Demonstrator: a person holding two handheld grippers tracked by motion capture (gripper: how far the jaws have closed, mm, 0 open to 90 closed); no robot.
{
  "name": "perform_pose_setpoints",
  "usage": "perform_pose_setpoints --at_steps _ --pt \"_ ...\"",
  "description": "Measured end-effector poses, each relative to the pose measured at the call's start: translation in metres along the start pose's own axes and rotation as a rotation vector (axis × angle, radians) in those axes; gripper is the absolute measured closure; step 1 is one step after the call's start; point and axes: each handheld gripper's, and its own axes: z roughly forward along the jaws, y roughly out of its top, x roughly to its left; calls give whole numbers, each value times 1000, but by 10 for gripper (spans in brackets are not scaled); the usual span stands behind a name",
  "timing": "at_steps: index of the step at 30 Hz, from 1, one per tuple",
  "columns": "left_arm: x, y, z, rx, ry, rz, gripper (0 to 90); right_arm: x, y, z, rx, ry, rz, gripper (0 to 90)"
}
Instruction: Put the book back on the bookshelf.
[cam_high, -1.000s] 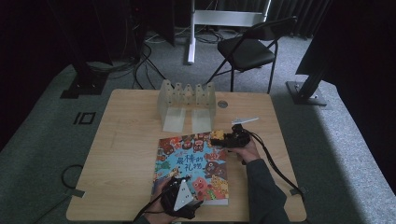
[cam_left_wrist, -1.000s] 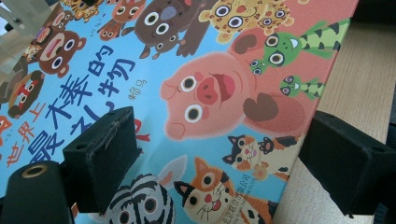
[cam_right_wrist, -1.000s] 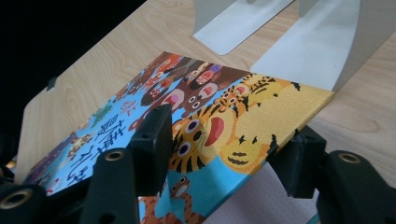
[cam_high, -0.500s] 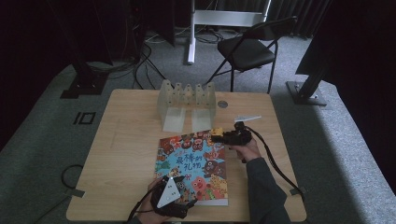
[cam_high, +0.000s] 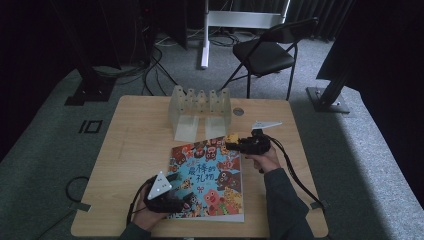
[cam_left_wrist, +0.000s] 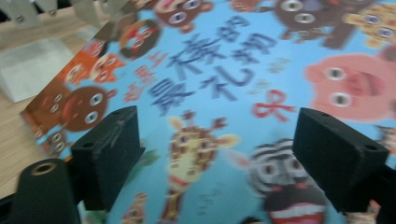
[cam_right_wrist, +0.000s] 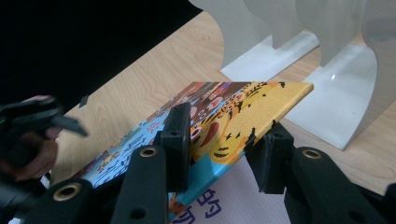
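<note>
Brightly coloured cartoon animals cover the front of the thin blue picture book (cam_high: 209, 181) that is laid on the pale wooden worktop (cam_high: 130, 150), just in front of the clear plastic slotted book rack (cam_high: 200, 102). The book's far right corner is seen lifted off the worktop in the right gripper view, with that corner set between the jaws of the right gripper (cam_right_wrist: 224, 154); the jaws stand narrow about the cover, one above and one below, though whether they press it cannot be told. The left gripper (cam_left_wrist: 215, 158) is held low over the near left part of the cover, its jaws spread wide, with a giraffe and a zebra drawing framed between them and nothing gripped. Large blue Chinese characters are printed across the cover's middle, with smaller red ones beside them; blur keeps them from being read with certainty. Compared with half a second ago, the left gripper has been moved further onto the cover, while the right gripper has been kept at the far corner.
</note>
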Motion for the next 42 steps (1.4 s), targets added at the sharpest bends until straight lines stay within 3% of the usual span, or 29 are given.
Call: perform_pose_setpoints --at_steps 1,2,12,16,21,26,32,38,42 --pt "13 0 -2 -5 -29 -41 164 3 2 -2 -2 -1 -14 628" --pt "19 1 -3 -3 -36 -56 164 6 3 -4 -5 -1 -24 629" --pt "50 3 1 -1 -47 -127 164 23 10 -22 -80 6 -77 675" --pt "62 5 5 -21 -58 -165 165 28 11 -28 -104 10 -93 692" --pt "80 7 10 -23 -67 -223 170 31 12 -37 -137 50 -109 720" --pt "91 8 14 -31 -73 -252 162 32 12 -43 -166 80 -120 733" --pt "103 13 24 -53 -164 -281 131 34 12 -45 -186 114 -140 741" --pt "103 21 32 -59 -263 -266 92 32 9 -44 -199 157 -144 747" --pt "107 24 37 -40 -348 -312 113 34 11 -44 -190 162 -162 746"
